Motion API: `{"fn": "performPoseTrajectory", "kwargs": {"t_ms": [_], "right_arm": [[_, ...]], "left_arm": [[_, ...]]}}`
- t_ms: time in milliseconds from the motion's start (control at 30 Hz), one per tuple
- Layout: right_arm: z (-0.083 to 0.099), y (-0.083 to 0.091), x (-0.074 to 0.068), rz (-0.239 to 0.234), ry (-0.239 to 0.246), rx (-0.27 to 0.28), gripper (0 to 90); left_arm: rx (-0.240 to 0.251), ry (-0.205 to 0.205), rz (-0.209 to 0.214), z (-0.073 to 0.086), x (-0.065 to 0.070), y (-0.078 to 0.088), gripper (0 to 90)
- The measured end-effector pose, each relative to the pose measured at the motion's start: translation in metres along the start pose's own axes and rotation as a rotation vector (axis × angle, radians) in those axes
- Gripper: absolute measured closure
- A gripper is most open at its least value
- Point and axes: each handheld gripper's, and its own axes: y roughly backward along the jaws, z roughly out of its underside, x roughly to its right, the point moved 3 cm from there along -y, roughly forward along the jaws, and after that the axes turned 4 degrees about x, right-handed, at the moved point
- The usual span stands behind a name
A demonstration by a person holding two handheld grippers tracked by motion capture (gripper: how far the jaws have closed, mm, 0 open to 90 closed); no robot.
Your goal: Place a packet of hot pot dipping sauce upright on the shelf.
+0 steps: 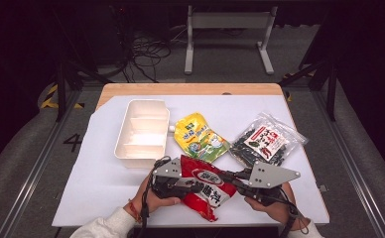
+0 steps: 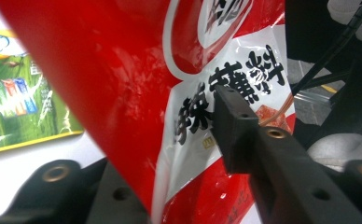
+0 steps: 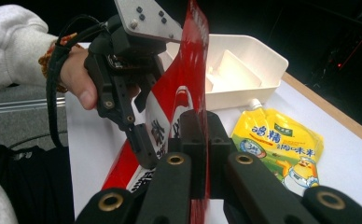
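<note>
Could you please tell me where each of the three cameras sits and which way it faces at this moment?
High view: above the person's side, facing forward and down on the table; both forearms, left gripper and right gripper show.
Left gripper view: on the left gripper, facing the red packet between its jaws.
Right gripper view: on the right gripper, facing the left hand and white tray.
All share the red packet.

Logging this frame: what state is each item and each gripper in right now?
Red packet: held above the table between both grippers, sealed.
Left gripper: jaws shut on the red packet.
Right gripper: jaws shut on the packet's edge.
White divided tray: upright on the table, compartments empty.
Yellow spout pouch: lying flat beside the tray.
Clear bag of dark contents: lying flat, sealed.
</note>
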Motion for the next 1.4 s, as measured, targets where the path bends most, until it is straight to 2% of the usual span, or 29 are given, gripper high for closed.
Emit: {"fn": "performPoseTrajectory", "kwargs": {"t_ms": [67,100,133,233,300,367,467,533,633,667,767,867,933,967,1067,1100,1133,1267,1400], "right_arm": [[0.000,0.001,0.000,-0.001,-0.009,0.008,90.0],[-0.001,0.001,0.001,-0.006,-0.021,0.017,90.0],[-0.001,0.002,0.002,-0.005,-0.038,0.029,90.0],[0.000,0.004,0.003,-0.011,-0.068,0.046,89.7],[0.001,0.004,0.003,-0.004,-0.078,0.048,86.3],[0.000,0.005,0.002,-0.022,-0.092,0.058,75.7],[0.001,0.009,0.003,-0.012,-0.122,0.055,59.5],[0.003,0.017,0.005,0.009,-0.133,0.050,49.2],[0.011,0.030,0.007,0.024,-0.192,0.052,36.4],[0.015,0.034,0.007,0.038,-0.206,0.037,33.9],[0.031,0.047,0.003,0.057,-0.235,0.006,31.6],[0.039,0.052,0.001,0.075,-0.238,-0.022,30.4],[0.050,0.057,0.002,0.104,-0.249,-0.048,29.9],[0.059,0.062,0.004,0.141,-0.244,-0.077,29.5],[0.067,0.066,0.006,0.152,-0.262,-0.084,28.5],[0.073,0.067,0.008,0.174,-0.260,-0.099,28.1],[0.079,0.067,0.009,0.202,-0.252,-0.126,28.1],[0.096,0.063,0.013,0.251,-0.211,-0.214,28.1],[0.105,0.060,0.017,0.254,-0.228,-0.227,27.3]], "left_arm": [[0.013,-0.004,-0.010,0.000,0.000,0.000,80.6],[0.029,-0.002,-0.013,0.000,0.001,0.001,80.6],[0.048,-0.003,-0.010,0.000,0.002,0.001,89.6],[0.048,-0.013,-0.018,0.000,0.004,0.003,89.9],[0.052,-0.013,-0.015,0.001,0.005,0.004,89.9],[0.061,-0.015,-0.023,0.001,0.007,0.008,89.9],[0.068,-0.025,-0.033,-0.001,0.009,0.012,89.9],[0.075,-0.019,-0.036,-0.001,0.008,0.015,89.9],[0.082,-0.023,-0.038,-0.002,0.008,0.018,89.9],[0.084,-0.022,-0.035,-0.004,0.008,0.020,89.9],[0.095,-0.022,-0.049,-0.007,0.009,0.024,89.9],[0.115,-0.015,-0.055,-0.011,0.007,0.030,90.0],[0.127,-0.026,-0.068,-0.014,0.007,0.035,89.9],[0.128,-0.034,-0.075,-0.016,0.007,0.037,89.9],[0.144,-0.051,-0.100,-0.022,0.007,0.047,89.9],[0.159,-0.053,-0.106,-0.024,0.006,0.051,89.9],[0.168,-0.053,-0.109,-0.025,0.005,0.054,89.9],[0.185,-0.068,-0.140,-0.030,0.001,0.067,90.0],[0.223,-0.056,-0.171,-0.035,-0.004,0.083,89.9]]}}
